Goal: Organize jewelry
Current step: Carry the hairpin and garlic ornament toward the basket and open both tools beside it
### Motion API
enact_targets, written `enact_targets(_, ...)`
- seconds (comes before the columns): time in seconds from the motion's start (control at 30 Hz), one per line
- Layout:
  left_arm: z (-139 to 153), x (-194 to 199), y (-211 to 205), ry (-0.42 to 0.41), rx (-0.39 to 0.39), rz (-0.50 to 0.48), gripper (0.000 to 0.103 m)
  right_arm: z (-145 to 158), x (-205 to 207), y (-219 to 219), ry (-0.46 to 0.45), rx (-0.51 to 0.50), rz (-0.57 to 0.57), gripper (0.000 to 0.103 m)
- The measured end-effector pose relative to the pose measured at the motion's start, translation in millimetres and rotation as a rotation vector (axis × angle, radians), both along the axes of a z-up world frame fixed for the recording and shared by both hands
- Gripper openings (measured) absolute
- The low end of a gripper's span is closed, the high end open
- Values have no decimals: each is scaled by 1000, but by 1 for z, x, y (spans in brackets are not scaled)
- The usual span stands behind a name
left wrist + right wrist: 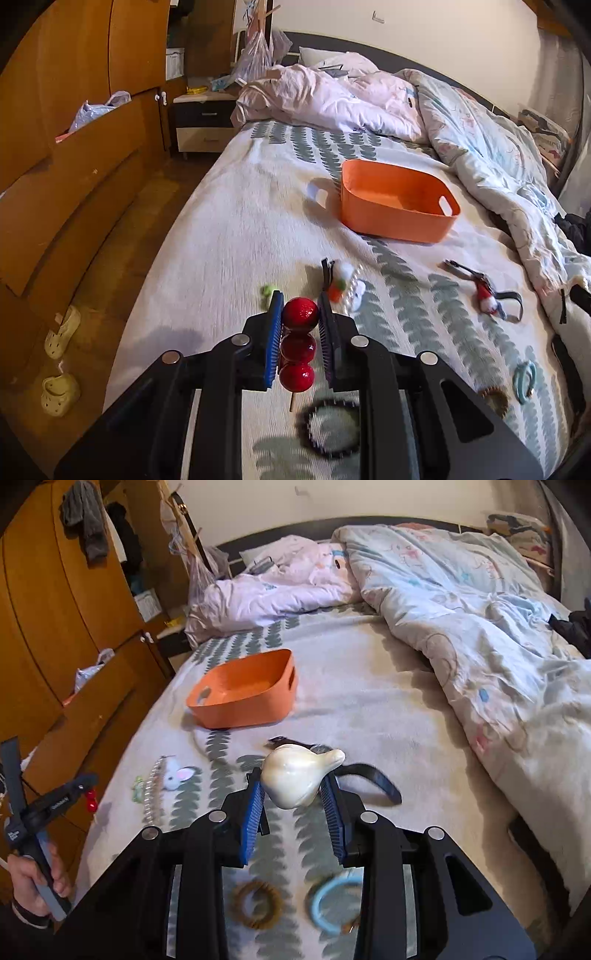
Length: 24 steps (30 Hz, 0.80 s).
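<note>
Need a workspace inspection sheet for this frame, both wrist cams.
Surface: bed sheet with leaf print, rumpled duvet at far side.
Job's things: orange bin, looks empty; red bead skewer; pearly shell piece; white bunny clip; brown ring; blue ring; dark beaded bracelet.
Clutter: dark strap; slippers on floor.
Grippers: left claw shut on skewer; right claw shut on shell piece.
Cables: nothing seen.
Surroundings: wooden wardrobe, nightstand.
</note>
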<state>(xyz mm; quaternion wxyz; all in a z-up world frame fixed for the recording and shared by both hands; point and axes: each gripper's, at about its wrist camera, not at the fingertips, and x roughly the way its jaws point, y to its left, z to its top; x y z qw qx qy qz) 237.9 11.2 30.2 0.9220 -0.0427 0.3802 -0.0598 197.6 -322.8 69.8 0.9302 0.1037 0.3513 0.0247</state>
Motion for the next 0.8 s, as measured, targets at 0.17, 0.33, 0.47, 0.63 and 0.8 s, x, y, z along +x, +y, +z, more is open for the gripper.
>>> enact_targets(0.17,-7,31,0,21,-7,-11,20,-20,35,-9,44,-19,-10,33)
enact_targets(0.33,-18,52,4,50,-24,-10,20,-39,56,-14,73,-27,-15,33)
enact_targets(0.47,-29,67,9,84,-25,13,20,-51,67,-19,92,-35,-21,33)
enact_targets(0.63,-37,72,12,92,-23,27,23,-58,71,-27,104,-28,-33,33)
enact_targets(0.8,-31,73,16,86,-50,33,37,-57,71,-29,103,-14,-31,36)
